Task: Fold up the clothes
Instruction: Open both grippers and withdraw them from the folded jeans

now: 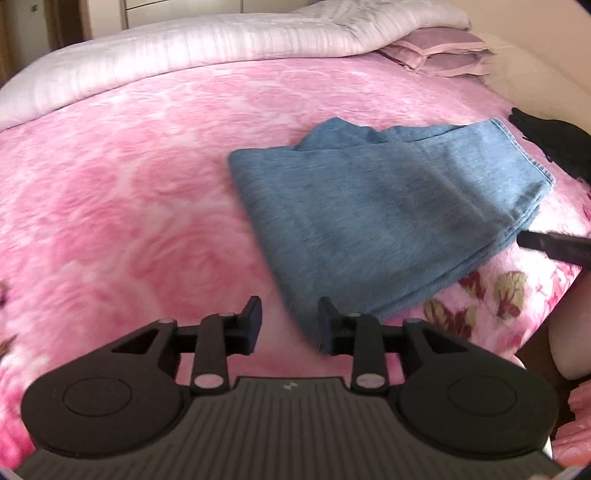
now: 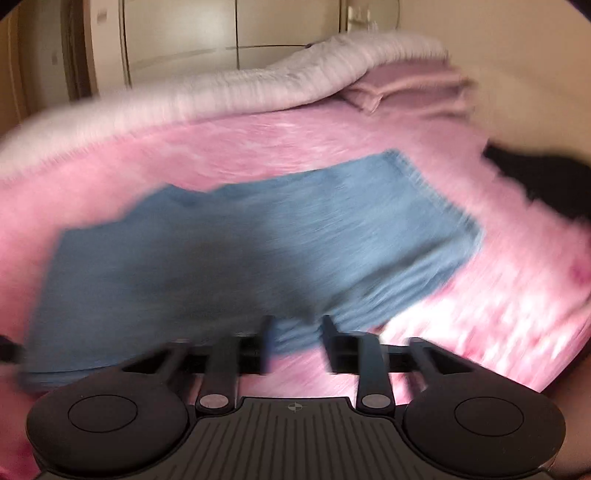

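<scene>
**Folded denim on a pink bed**

On the fluffy pink blanket with a rose pattern (image 1: 129,192) that covers the bed lies a folded blue denim garment (image 1: 388,214), stacked in several layers with a stitched hem along its right edge. Beyond it, along the far side of the bed, runs a rolled pale lilac quilt (image 1: 221,48), and at its right end sits a mauve pillow (image 1: 439,55). A crumpled black piece of cloth (image 1: 554,144) rests near the bed's right edge, apart from the denim. Behind the bed stand cream wardrobe doors (image 2: 288,33), and a plain cream wall rises to the right.

The left gripper (image 1: 290,325) hangs low over the blanket at the denim's near corner, its jaws apart and holding nothing. The right gripper (image 2: 297,343) hovers at the denim's near edge, jaws likewise spread with nothing between them; its view is heavily blurred. One of its black fingers (image 1: 554,245) shows in the left wrist view just beside the denim's right side.
</scene>
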Tool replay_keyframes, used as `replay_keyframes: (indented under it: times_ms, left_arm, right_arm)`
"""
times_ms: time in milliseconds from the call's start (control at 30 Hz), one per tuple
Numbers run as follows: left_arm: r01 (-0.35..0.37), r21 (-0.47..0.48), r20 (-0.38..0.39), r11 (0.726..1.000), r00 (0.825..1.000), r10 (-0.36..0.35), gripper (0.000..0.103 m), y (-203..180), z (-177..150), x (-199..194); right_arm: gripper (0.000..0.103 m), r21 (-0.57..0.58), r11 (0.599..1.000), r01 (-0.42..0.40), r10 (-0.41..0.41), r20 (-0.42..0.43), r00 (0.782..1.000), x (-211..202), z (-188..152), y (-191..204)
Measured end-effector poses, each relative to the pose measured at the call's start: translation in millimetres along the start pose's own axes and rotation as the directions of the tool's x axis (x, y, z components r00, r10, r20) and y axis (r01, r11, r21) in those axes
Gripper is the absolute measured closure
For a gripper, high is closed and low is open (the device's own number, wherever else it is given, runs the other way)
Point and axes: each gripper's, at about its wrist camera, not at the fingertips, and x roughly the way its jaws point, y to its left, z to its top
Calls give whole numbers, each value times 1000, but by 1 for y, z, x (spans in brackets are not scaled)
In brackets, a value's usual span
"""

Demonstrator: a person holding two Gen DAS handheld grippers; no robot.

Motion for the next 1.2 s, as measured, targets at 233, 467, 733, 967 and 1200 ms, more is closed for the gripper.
replay_keyframes:
  times_ms: [233, 467, 733, 967, 1200]
  left_arm:
    - [-35, 21, 12, 999, 999, 35, 66, -7, -15, -39]
    - [-22, 35, 46, 999, 999, 20, 64, -14, -22, -65]
    - [1, 58, 83, 998, 997, -6, 63, -25, -23, -84]
    - [20, 75, 107, 997, 994, -28, 63, -31, -22, -96]
    - [23, 81, 102, 996, 994, -31, 63, -34, -20, -94]
  right_arm:
    - [36, -7, 1000, -16, 15, -25, 1000, -49, -28, 30]
    - [35, -19, 1000, 11, -11, 17, 1000, -76, -26, 42]
    - [35, -49, 999, 2, 1, 51, 999, -99, -30, 48]
    - [35, -36, 999, 14, -11, 84, 996, -114, -27, 41]
    - [35, -30, 999, 14, -11, 90, 996, -115, -25, 37]
